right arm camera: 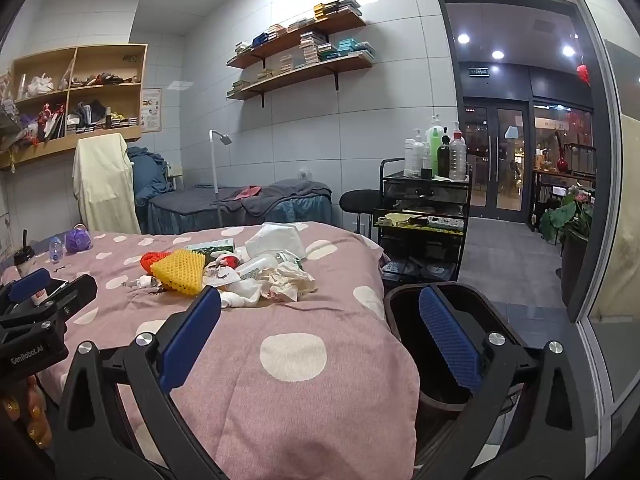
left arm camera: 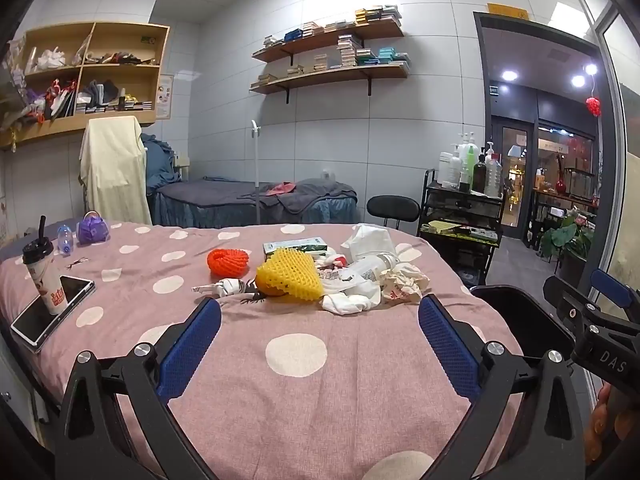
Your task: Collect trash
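Observation:
A pile of trash lies mid-bed on the pink dotted cover: a yellow foam net (left arm camera: 289,274) (right arm camera: 181,270), an orange foam net (left arm camera: 227,261) (right arm camera: 151,259), crumpled paper (left arm camera: 402,285) (right arm camera: 289,280), a clear plastic bottle (left arm camera: 370,266) (right arm camera: 260,265), a white mask (left arm camera: 370,240) (right arm camera: 277,239) and a green carton (left arm camera: 295,245) (right arm camera: 211,246). My left gripper (left arm camera: 320,314) is open and empty, short of the pile. My right gripper (right arm camera: 320,306) is open and empty, over the bed's right edge and the dark bin (right arm camera: 404,312) (left arm camera: 516,316) beside it.
A drink cup (left arm camera: 42,276) stands on a phone (left arm camera: 52,308) at the bed's left, with a small bottle (left arm camera: 64,239) and a purple object (left arm camera: 92,230) behind. A black trolley (right arm camera: 424,220) with bottles and a stool (right arm camera: 360,202) stand right of the bed. A second bed (left arm camera: 256,202) is behind.

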`<state>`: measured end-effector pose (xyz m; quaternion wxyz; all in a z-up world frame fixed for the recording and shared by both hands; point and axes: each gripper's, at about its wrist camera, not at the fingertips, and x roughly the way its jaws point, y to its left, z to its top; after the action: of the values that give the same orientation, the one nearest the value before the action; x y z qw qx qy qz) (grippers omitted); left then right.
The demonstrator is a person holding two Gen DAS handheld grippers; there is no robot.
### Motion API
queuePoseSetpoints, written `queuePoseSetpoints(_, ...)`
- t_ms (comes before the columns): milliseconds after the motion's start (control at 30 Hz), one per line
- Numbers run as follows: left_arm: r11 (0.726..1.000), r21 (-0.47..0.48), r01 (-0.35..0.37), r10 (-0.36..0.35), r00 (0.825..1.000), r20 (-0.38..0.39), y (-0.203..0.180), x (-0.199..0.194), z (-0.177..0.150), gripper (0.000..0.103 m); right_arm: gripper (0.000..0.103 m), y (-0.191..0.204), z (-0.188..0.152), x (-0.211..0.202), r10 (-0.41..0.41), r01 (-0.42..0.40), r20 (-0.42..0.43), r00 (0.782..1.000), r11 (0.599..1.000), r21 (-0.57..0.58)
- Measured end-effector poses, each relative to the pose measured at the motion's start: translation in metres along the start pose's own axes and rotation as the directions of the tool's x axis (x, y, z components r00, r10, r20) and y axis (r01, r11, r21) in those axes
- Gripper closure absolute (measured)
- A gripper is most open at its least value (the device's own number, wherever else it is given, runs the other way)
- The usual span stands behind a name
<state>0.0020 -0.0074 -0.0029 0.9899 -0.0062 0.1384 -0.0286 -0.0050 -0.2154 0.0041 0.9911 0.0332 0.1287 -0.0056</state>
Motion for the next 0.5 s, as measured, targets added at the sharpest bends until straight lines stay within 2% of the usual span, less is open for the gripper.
queuePoseSetpoints(500,1.0,-0.006,0.001,-0.001,1.0,0.002,0.0006,0.002,-0.0021,0.006,0.005,-0.0034,-0.005,0.0001,0.001,-0.001,0.002,1.0,1.0,0.001)
